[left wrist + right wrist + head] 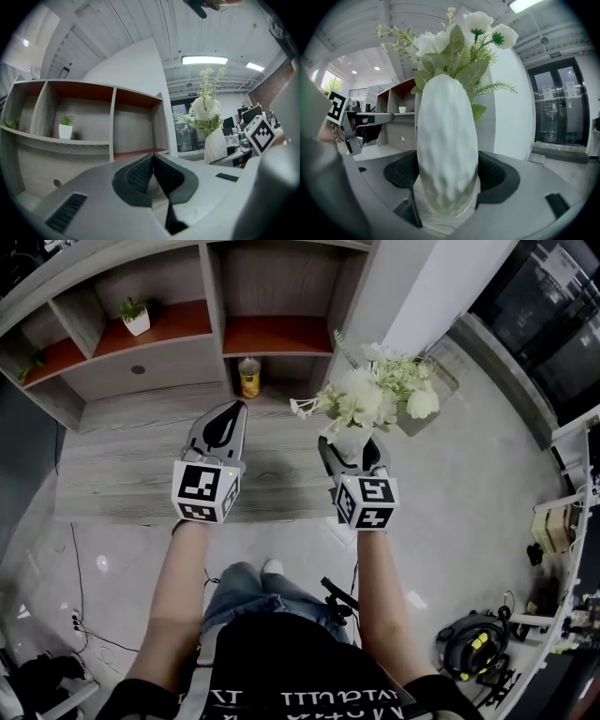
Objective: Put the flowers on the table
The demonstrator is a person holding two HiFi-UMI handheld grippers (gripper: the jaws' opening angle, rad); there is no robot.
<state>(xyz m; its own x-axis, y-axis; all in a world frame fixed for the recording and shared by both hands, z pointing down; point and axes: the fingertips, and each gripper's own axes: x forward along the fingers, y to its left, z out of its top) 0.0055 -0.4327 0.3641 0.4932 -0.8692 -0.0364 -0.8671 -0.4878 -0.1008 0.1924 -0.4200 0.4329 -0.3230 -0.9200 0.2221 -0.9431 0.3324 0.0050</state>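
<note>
A white dimpled vase (447, 145) of white flowers (375, 392) with green leaves stands upright between the jaws of my right gripper (351, 452), which is shut on it. In the head view the vase (351, 441) hangs above the grey wooden table (122, 460), near its right end. My left gripper (223, 424) is over the middle of the table, its jaws shut with nothing in them. From the left gripper view, the flowers (205, 110) show to the right.
A wall shelf with red boards (272, 334) rises behind the table, holding a small potted plant (135, 315). A yellow jar (248, 377) stands at the table's back edge. Cables and a yellow-black device (476, 645) lie on the floor at right.
</note>
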